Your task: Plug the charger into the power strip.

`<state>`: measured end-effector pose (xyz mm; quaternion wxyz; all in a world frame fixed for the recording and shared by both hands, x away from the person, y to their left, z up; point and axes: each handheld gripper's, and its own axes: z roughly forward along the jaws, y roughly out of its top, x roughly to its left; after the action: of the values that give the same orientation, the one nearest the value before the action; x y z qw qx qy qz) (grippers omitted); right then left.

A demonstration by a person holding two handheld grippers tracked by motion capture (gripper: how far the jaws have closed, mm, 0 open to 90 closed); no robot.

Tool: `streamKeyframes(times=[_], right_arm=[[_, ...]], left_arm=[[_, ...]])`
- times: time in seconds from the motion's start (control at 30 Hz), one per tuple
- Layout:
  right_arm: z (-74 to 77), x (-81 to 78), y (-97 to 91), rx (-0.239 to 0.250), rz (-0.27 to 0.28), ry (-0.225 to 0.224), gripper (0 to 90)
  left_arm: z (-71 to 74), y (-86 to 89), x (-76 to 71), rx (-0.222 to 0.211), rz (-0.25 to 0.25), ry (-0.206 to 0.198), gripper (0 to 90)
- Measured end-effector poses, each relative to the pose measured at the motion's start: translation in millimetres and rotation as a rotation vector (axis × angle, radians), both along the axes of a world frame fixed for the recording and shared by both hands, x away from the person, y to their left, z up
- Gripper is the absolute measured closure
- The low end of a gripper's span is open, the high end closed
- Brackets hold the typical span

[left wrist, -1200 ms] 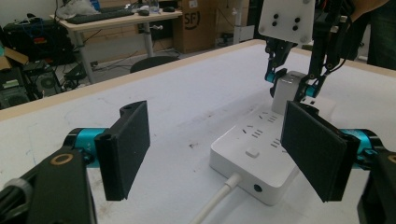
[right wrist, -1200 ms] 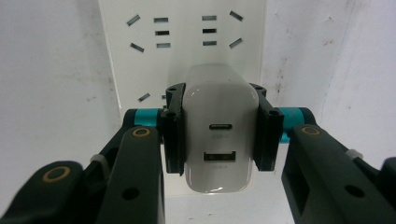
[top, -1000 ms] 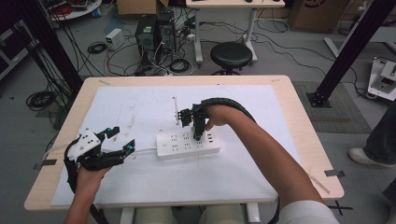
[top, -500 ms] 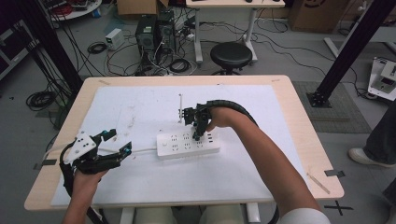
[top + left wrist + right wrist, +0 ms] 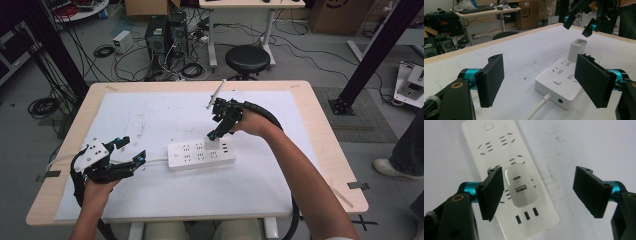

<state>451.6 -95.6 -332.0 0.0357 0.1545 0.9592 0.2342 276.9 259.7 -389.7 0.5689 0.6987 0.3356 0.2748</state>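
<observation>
At the left of the high view, the left gripper (image 5: 131,152) is held low over the white-covered wooden table (image 5: 165,117), its jaws spread wide with nothing between them, aimed toward the switch end of a white rectangular plastic power strip (image 5: 192,156). A white cable (image 5: 537,108) is seen leaving that end of the strip in the left gripper view. The strip lies flat near the middle of the table, and a small white rounded charger block (image 5: 520,187) with two ports on its face is seated upright in it, toward the far end from the switch. To the right, the right gripper (image 5: 216,120) is poised just above the charger, jaws parted wide and gripping nothing. The charger appears fully plugged in, though its prongs are hidden. The insertion step is judged complete or a removal about to begin; either next move would call for the strip to be steadied.
</observation>
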Motion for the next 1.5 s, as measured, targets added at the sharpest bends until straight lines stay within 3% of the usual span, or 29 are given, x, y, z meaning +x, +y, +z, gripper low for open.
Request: streamKeyframes(times=[0.13,0.23,0.37,0.47,0.57,0.63,0.67,0.73,0.87,1.13,1.5], right_arm=[[3.8,-2.9,-20.5,0.077,-0.077,-0.006,20.5],[3.7,-5.5,-38.4,0.114,-0.149,-0.052,20.6],[3.2,-12.9,-60.3,0.177,-0.208,-0.080,20.5],[1.3,-15.0,-70.0,0.191,-0.226,-0.059,19.4],[-1.2,-19.0,-84.2,0.211,-0.279,-0.043,16.6],[-1.5,-21.4,-88.9,0.218,-0.274,-0.041,16.6],[-1.3,-29.8,-97.4,0.238,-0.258,-0.076,16.4],[-1.1,-36.2,-103.3,0.252,-0.278,-0.093,11.6],[-2.1,-47.3,-117.7,0.280,-0.323,-0.135,11.5],[-17.2,-67.3,-147.6,0.323,-0.403,-0.145,11.5],[-27.0,-89.5,-177.7,0.402,-0.467,-0.206,11.6]], left_arm=[[0.5,-1.1,1.8,0.000,-0.002,-0.002,24.0],[1.0,-2.4,3.4,-0.001,-0.007,-0.005,24.1],[1.1,-5.0,5.5,-0.004,-0.016,-0.006,24.0],[1.2,-6.7,6.1,-0.004,-0.020,-0.005,24.0],[2.5,-8.0,6.5,-0.002,-0.027,-0.012,24.0],[3.0,-8.5,6.4,-0.005,-0.030,-0.012,24.0],[3.0,-8.7,6.3,-0.005,-0.029,-0.014,24.0],[3.3,-8.2,5.9,-0.003,-0.030,-0.017,24.0],[4.7,-8.7,5.1,-0.008,-0.030,-0.021,24.0],[3.0,-7.7,7.4,-0.007,-0.031,-0.020,24.0],[3.4,-8.4,8.9,-0.004,-0.037,-0.020,24.0]])
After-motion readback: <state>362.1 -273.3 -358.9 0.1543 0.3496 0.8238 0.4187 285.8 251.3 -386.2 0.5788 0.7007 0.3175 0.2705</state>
